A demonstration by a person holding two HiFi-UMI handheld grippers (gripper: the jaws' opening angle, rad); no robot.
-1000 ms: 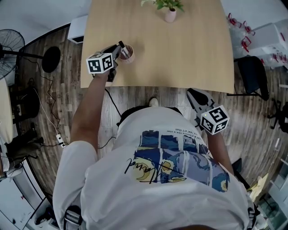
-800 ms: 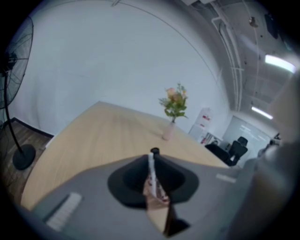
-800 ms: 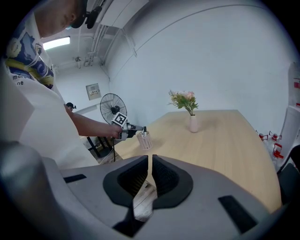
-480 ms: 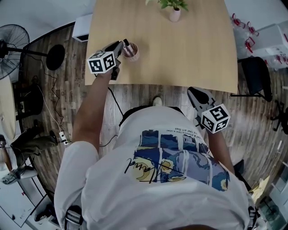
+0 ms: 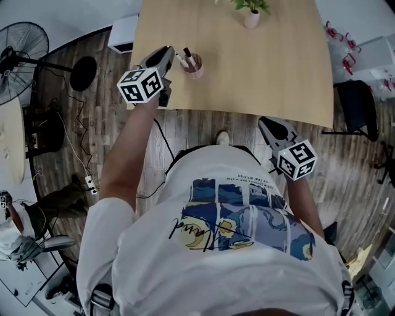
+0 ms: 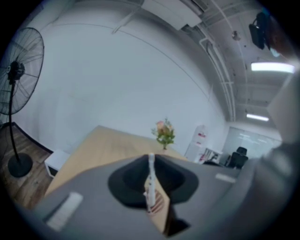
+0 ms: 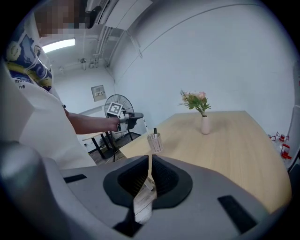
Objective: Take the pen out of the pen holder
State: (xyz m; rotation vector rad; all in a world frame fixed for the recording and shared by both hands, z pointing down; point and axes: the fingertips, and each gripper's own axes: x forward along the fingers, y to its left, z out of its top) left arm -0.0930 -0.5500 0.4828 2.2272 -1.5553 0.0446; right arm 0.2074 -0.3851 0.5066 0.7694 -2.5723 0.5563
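A white pen [image 6: 150,183] stands upright between the jaws of my left gripper [image 5: 173,55], which is shut on it. In the head view the gripper hangs just left of the mesh pen holder [image 5: 195,66] near the wooden table's [image 5: 259,74] front left corner. In the right gripper view the pen holder [image 7: 154,143] still carries a dark pen [image 7: 154,131]. My right gripper [image 5: 270,125] is over the floor beside the person's body, short of the table's front edge. Its jaws are together with nothing between them.
A small vase of flowers [image 5: 251,17] stands at the table's far side. A standing fan [image 5: 21,46] and loose cables are on the floor to the left, and a white box [image 5: 123,34] sits by the table's left corner. An office chair [image 5: 352,105] is at the right.
My left gripper has lifted up and away from the pen holder with the white pen in it. The right gripper has drifted only slightly.
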